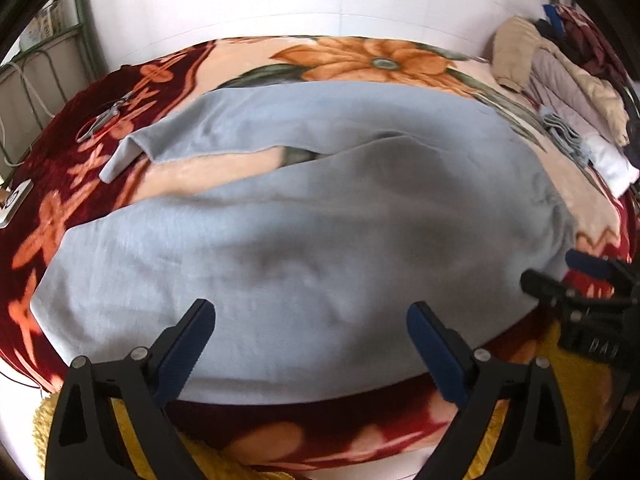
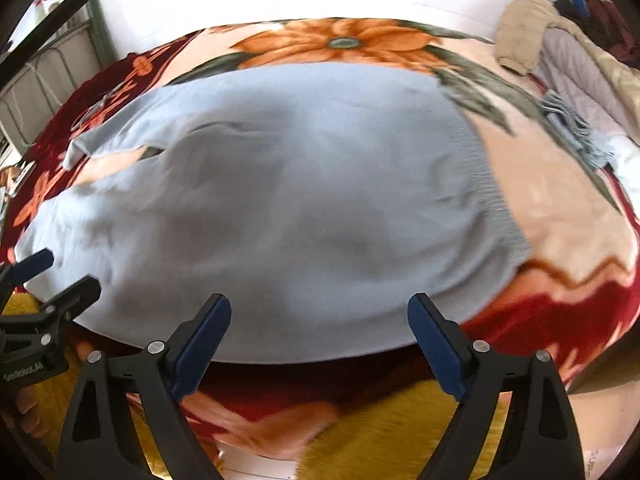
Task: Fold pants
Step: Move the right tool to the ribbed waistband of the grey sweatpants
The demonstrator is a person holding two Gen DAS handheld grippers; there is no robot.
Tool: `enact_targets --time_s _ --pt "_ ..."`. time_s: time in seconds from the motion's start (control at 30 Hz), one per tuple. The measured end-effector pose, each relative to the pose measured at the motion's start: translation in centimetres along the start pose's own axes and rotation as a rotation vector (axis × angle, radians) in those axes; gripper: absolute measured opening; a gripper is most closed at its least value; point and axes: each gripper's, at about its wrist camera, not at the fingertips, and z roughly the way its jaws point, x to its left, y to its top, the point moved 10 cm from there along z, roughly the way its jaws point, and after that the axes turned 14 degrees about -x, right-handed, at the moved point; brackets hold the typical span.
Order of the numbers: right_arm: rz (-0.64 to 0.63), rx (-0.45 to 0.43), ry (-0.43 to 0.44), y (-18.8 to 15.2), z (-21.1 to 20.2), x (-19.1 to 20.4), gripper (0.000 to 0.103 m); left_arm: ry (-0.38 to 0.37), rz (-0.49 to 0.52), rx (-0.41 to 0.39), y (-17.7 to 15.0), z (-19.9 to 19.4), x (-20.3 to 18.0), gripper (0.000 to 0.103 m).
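Light blue-grey pants [image 1: 304,216] lie spread flat on a bed, legs running to the left and split apart, elastic waistband [image 2: 486,184] at the right. The far leg's cuff [image 1: 120,156] is turned over. My left gripper [image 1: 312,320] is open and empty, hovering over the near leg close to the bed's front edge. My right gripper [image 2: 320,312] is open and empty over the seat of the pants [image 2: 304,200]. Each gripper shows in the other's view: the right one [image 1: 560,276] at right, the left one [image 2: 60,276] at left.
A red and peach floral blanket [image 1: 360,60] covers the bed. Piled clothes [image 1: 560,80] and a grey scarf [image 2: 576,132] lie at the far right. Scissors [image 1: 104,120] and a small white device [image 1: 16,200] lie at the left. A yellow rug [image 2: 400,432] is on the floor below.
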Motion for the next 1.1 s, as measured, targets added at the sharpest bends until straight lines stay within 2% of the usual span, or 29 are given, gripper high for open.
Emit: enact_targets --time_s 0.13,0.23,0.5,0.87,1.0,1.1 --pt "0.059 0.001 -0.036 -0.1 -0.6 -3.0 0.092 -0.011 0.023 0.020 -0.9 -0.2 -1.2 0.099" --pt "0.082 0.006 -0.064 -0.3 -0.8 -5.0 0.092 -0.032 0.004 0.043 -1.6 -0.3 -1.7 0.099" --pt "0.075 0.028 -0.085 -1.1 -0.8 -7.0 0.092 -0.083 -0.038 0.103 -2.7 -0.5 -2.3 0.098" --pt "0.095 0.034 -0.057 -1.6 -0.7 -7.8 0.092 -0.074 -0.004 0.118 -3.8 0.0 -2.7 0.098" --pt "0.125 0.036 -0.078 -1.7 -0.5 -9.5 0.092 -0.068 -0.009 0.127 -3.9 0.3 -2.4 0.098" --pt "0.198 0.039 -0.097 -1.8 -0.3 -11.4 0.092 -0.069 -0.016 0.132 -3.9 0.5 -2.3 0.098"
